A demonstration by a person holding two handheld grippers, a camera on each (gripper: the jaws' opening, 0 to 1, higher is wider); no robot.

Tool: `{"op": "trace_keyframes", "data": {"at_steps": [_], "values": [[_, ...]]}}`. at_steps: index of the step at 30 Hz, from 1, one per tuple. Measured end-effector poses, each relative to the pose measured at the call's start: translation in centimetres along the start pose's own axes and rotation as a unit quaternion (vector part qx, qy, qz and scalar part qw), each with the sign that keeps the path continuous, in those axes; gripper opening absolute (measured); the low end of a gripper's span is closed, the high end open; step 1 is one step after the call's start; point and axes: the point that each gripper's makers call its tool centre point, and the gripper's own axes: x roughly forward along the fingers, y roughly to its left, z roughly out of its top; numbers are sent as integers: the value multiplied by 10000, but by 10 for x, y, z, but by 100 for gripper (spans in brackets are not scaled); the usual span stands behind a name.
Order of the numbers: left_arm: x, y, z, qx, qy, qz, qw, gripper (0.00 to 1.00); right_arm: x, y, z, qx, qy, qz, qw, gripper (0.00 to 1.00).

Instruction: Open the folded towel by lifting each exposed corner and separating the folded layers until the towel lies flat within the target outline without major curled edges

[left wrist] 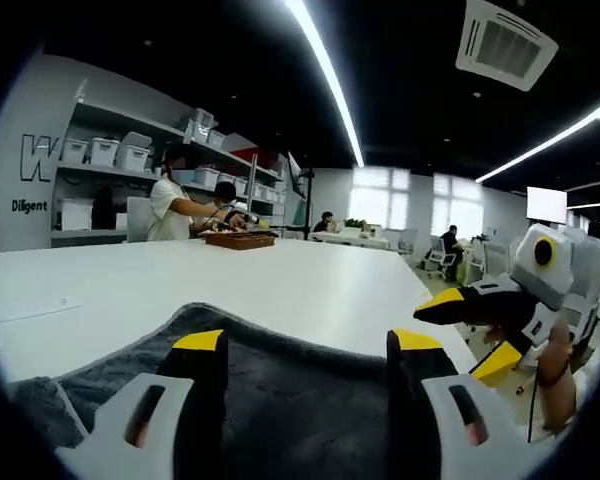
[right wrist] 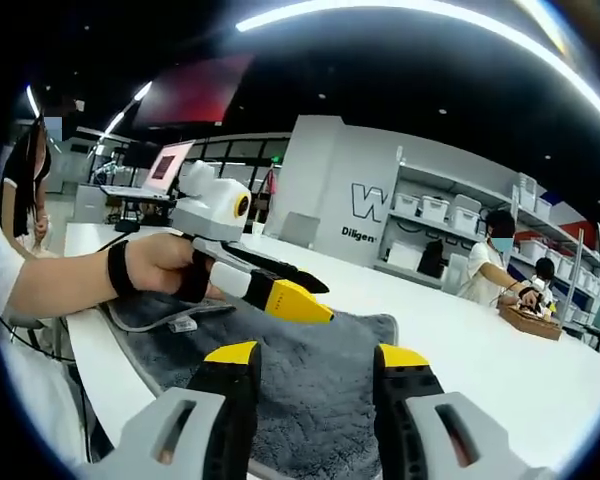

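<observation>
Left gripper (left wrist: 305, 345) jaws spread apart, nothing between them, hovering over the dark grey towel (left wrist: 280, 390), which lies on the white table (left wrist: 280, 280) at its near edge. Right gripper (right wrist: 315, 352) jaws likewise parted, empty, above the same towel (right wrist: 310, 390); a small tag (right wrist: 183, 324) shows at the towel's edge. Path ahead of both is open tabletop. Further off: a wooden tray (left wrist: 239, 240) on the table, a person in white (left wrist: 170, 205) beside it, shelves with storage bins (left wrist: 105, 152) behind.
</observation>
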Motion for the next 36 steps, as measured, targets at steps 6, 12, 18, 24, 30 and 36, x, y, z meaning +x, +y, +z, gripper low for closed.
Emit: {"op": "trace_keyframes", "data": {"at_steps": [6, 12, 18, 24, 30, 36], "values": [[-14, -5, 1, 243, -30, 26, 9997, 63, -1, 7, 2, 6, -45, 161, 9999, 42], [-26, -13, 2, 227, -111, -6, 9997, 64, -4, 7, 3, 12, -51, 191, 9998, 43], [-43, -21, 1, 276, -149, -80, 9995, 64, -4, 12, 8, 28, -136, 280, 9995, 43], [-60, -25, -4, 412, -43, -35, 9991, 66, -4, 21, 11, 153, -222, 488, 9984, 43], [-70, -30, -8, 358, -117, -20, 9993, 66, -5, 26, 13, 229, -280, 623, 9974, 44], [-79, -35, -15, 367, -77, 20, 9993, 66, -6, 30, 16, 218, -334, 697, 9968, 43]]}}
